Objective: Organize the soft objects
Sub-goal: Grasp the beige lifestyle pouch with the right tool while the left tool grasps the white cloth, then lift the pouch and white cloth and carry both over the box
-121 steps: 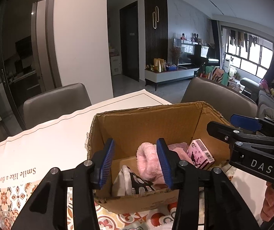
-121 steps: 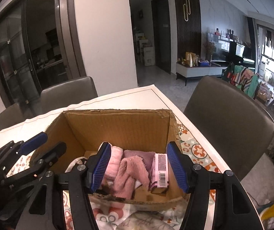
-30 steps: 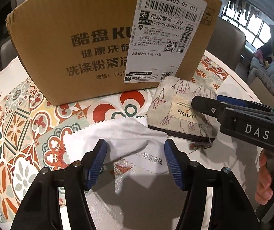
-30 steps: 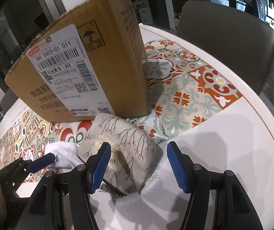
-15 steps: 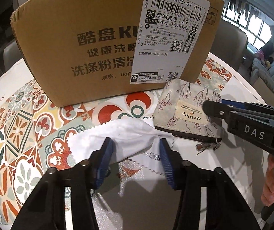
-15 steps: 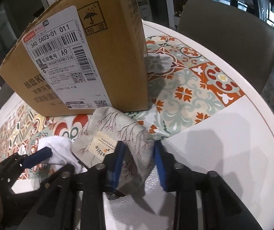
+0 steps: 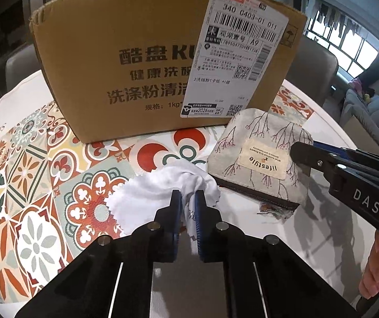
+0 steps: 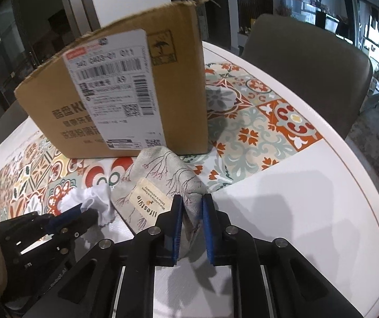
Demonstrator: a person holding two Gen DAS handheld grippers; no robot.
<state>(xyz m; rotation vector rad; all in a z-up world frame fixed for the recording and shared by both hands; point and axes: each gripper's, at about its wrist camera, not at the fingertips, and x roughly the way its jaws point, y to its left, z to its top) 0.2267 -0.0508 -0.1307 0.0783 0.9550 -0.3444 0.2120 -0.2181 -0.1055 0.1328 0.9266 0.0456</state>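
My left gripper point(image 7: 188, 198) is shut on a bunched white cloth point(image 7: 162, 185) lying on the table in front of a cardboard box point(image 7: 136, 61). My right gripper point(image 8: 191, 201) is shut on the corner of a beige fabric pouch point(image 8: 160, 182) with a branch print and a "lifestyle" label. The pouch point(image 7: 263, 156) lies just right of the cloth, against the box's front. The cloth point(image 8: 94, 198) and the left gripper point(image 8: 83, 212) show at lower left in the right wrist view. The box's inside is hidden.
The box point(image 8: 125, 84) stands on a patterned tile mat point(image 8: 255, 127) over a white table point(image 8: 308, 198). A grey chair point(image 8: 308, 61) stands beyond the table's right edge. The table edge curves close on the right.
Both grippers dropped from above the open box to the table in front of it. The left closed on the white cloth, the right closed on the pouch's corner.
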